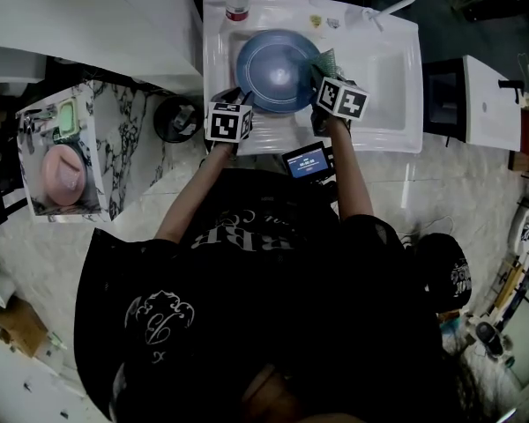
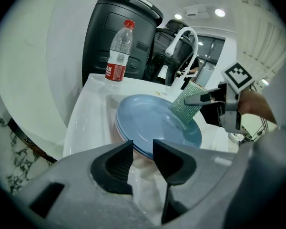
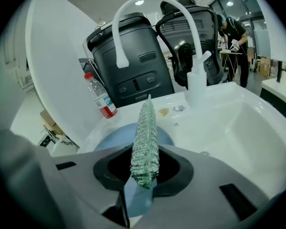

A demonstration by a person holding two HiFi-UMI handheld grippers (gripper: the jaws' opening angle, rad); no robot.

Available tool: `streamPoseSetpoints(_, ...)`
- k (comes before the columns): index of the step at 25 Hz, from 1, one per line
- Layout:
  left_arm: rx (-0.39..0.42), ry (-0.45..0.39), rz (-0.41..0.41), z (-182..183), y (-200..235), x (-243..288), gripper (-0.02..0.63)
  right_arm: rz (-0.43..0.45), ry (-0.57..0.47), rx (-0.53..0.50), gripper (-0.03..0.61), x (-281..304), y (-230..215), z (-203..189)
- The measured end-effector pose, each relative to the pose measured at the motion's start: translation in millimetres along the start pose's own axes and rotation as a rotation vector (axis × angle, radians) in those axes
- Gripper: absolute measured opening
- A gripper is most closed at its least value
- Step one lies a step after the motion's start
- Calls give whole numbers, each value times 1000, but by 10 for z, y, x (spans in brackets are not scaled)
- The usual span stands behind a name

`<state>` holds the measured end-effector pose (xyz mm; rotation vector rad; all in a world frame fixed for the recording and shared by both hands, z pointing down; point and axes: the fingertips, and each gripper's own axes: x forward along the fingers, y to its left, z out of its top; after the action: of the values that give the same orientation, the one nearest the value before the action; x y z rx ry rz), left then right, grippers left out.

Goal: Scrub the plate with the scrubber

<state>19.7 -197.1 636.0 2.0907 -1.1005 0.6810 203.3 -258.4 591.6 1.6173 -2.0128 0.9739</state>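
Left gripper (image 2: 143, 150) has its jaws partly closed on the near rim of the blue plate (image 2: 152, 120), gripping it at the lower-left edge as the head view shows it (image 1: 236, 95). Right gripper (image 3: 144, 165) is clamped on a green mesh scrubber (image 3: 145, 132), which stands edge-on between the pads and sticks out well past them. Both forearms reach forward over the front of the white sink (image 1: 397, 139), and each gripper slopes downward.

From above, the plate (image 1: 278, 73) is round, glossy and bare, and it lies in the left part of the basin. A paler pinkish rim shows beneath its left side, perhaps a second plate. The scrubber (image 2: 188, 104) hangs over the plate's right side, and its lower corner seems to meet the surface there.

Behind the sink a water bottle (image 2: 119, 51) with a red cap stands on the back ledge, left of the white arched faucet (image 3: 133, 13). A large black bin (image 2: 114, 23) stands beyond them. At far left in the head view, a marbled counter (image 1: 132, 148) carries a tray with a pink dish (image 1: 63, 173) — well apart from the work.
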Motion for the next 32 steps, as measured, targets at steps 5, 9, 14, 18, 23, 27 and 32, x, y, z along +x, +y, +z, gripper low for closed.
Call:
streamPoseSetpoints(5,3,-2,-1,5,1,11,138,193,35,-12,91,25,743,-104)
streamPoseSetpoints(9,2,-3,-1,6,2,3,138,277,75,-21,91,118,1160,-243)
streamPoseSetpoints(14,4,-4,-2,4,-11,13,138,305,164,-13,91,250,1313,-518)
streamPoseSetpoints(18,10,4,0,1,-6,8,137,269,199,-105,91,245,1229,-620)
streamPoseSetpoints(23,6,0,-4,8,-1,5,137,267,226,-137,91,147,1067,-637)
streamPoseSetpoints(27,3,4,-7,6,11,13,138,261,232,-183,91,68,879,-626)
streamPoseSetpoints(32,4,5,-9,11,10,11,138,208,213,-211,91,-12,534,-529)
